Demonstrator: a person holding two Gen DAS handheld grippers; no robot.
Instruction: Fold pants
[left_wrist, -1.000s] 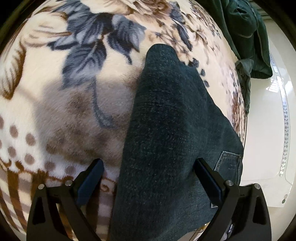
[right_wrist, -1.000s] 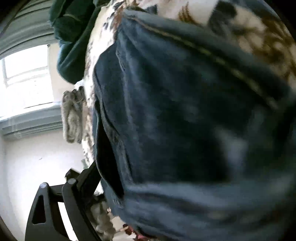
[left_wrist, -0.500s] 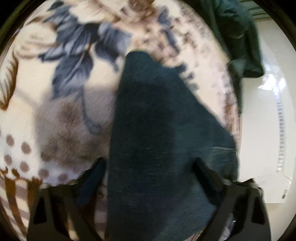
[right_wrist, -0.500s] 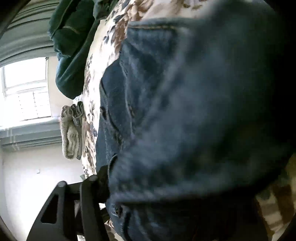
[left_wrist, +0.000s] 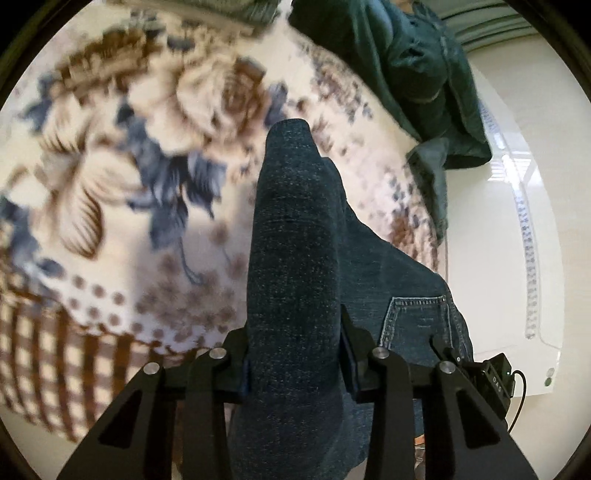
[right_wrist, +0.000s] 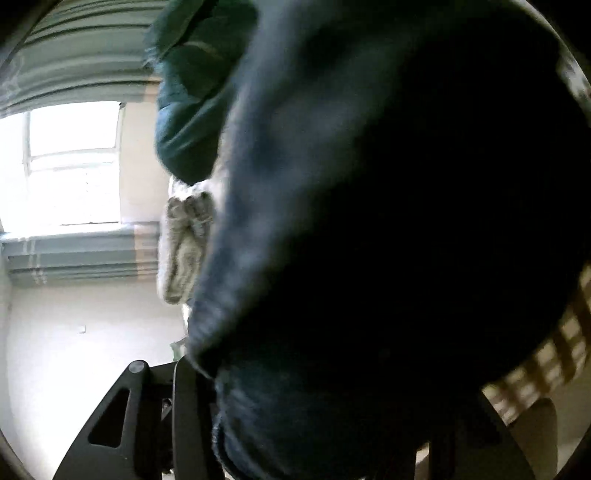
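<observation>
Denim of the jeans (left_wrist: 295, 258) is pinched between the nearly closed left gripper (left_wrist: 295, 354), its length running straight ahead over the blanket (left_wrist: 110, 184); the right gripper's (right_wrist: 295, 424) grasp cannot be told behind cloth.

Dark blue denim pants (left_wrist: 295, 258); cream floral blanket (left_wrist: 110, 166); teal garment (left_wrist: 424, 66).

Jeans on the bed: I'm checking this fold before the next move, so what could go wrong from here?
1. The left gripper pinches only a bunched ridge of the jeans; it may slip out or crease the fold.
2. Denim fills the right wrist view, so the right gripper's hold cannot be checked.
3. The pocket end lies near the blanket edge and might slide off.
</observation>
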